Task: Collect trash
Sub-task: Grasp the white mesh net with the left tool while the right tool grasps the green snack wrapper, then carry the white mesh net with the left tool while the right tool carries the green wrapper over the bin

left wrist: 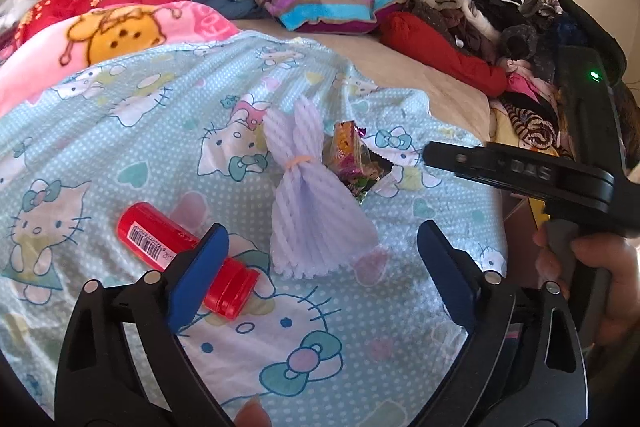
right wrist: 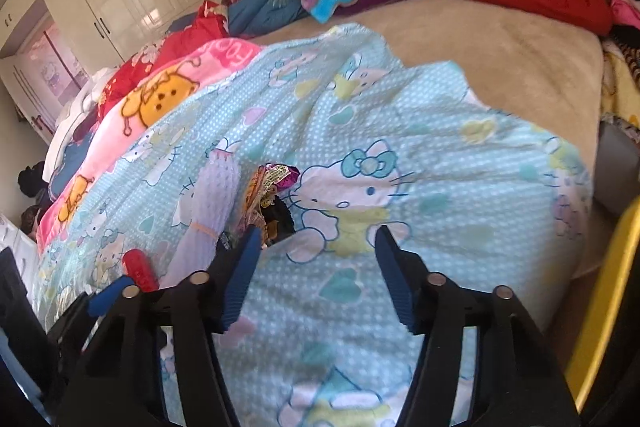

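- Nothing is collected yet: red bottle [left wrist: 186, 259], lilac foam fruit net [left wrist: 308, 195] and snack wrappers [left wrist: 356, 163] lie on the bed's cartoon-cat blanket [left wrist: 120, 131].
- Left gripper [left wrist: 320, 267] jaws apart, empty, net at twelve o'clock.
- Right gripper [right wrist: 318, 275] jaws apart, empty, wrappers at eleven o'clock.

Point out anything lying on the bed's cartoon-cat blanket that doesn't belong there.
Three stray items lie on the light blue cartoon-cat blanket: a red plastic bottle with a barcode label on its side, a pale lilac foam net sleeve tied with a rubber band, and a crumpled colourful snack wrapper touching the sleeve. All look like litter on bedding.
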Demonstrator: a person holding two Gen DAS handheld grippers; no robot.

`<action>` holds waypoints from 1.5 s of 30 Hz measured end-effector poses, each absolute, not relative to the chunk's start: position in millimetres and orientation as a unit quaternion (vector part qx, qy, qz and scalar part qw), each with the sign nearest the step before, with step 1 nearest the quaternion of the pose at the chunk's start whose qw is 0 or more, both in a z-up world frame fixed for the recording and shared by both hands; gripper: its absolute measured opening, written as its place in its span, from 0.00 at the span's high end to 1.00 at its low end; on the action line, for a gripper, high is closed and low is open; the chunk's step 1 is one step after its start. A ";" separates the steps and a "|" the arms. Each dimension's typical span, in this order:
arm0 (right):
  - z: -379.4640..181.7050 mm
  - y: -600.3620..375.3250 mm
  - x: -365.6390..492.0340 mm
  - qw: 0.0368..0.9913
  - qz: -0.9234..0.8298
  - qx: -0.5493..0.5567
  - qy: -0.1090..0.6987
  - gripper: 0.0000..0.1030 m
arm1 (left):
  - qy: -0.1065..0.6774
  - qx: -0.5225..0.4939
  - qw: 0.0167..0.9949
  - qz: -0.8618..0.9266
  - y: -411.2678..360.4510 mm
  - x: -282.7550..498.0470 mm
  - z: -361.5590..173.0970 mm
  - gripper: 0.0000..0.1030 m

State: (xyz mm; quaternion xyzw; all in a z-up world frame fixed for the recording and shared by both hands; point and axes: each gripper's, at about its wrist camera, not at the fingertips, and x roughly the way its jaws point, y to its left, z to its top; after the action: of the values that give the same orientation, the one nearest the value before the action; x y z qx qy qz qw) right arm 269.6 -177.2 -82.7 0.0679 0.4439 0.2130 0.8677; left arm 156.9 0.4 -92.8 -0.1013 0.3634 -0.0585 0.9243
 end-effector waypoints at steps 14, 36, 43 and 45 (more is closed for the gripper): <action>-114.2 -149.7 290.3 0.831 0.256 0.098 0.484 0.84 | 0.384 -0.109 0.914 -0.064 1.6 169.1 -104.8 0.36; -71.9 -201.8 214.0 0.869 0.240 0.078 0.426 0.98 | 0.341 -0.143 0.926 -0.079 -1.2 151.5 -82.0 0.91; -59.9 -206.4 194.9 0.875 0.242 0.071 0.412 0.98 | 0.325 -0.131 0.932 -0.091 -11.9 143.4 -64.6 0.91; -55.2 -210.3 190.1 0.878 0.242 0.074 0.406 0.98 | 0.321 -0.127 0.934 -0.095 -15.7 141.2 -60.5 0.91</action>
State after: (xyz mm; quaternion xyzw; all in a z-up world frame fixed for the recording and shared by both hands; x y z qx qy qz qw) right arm 190.1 -210.3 -55.2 0.0735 0.4057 0.2420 0.8783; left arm 141.2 -15.7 -60.5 -0.1274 0.3211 -0.0955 0.9336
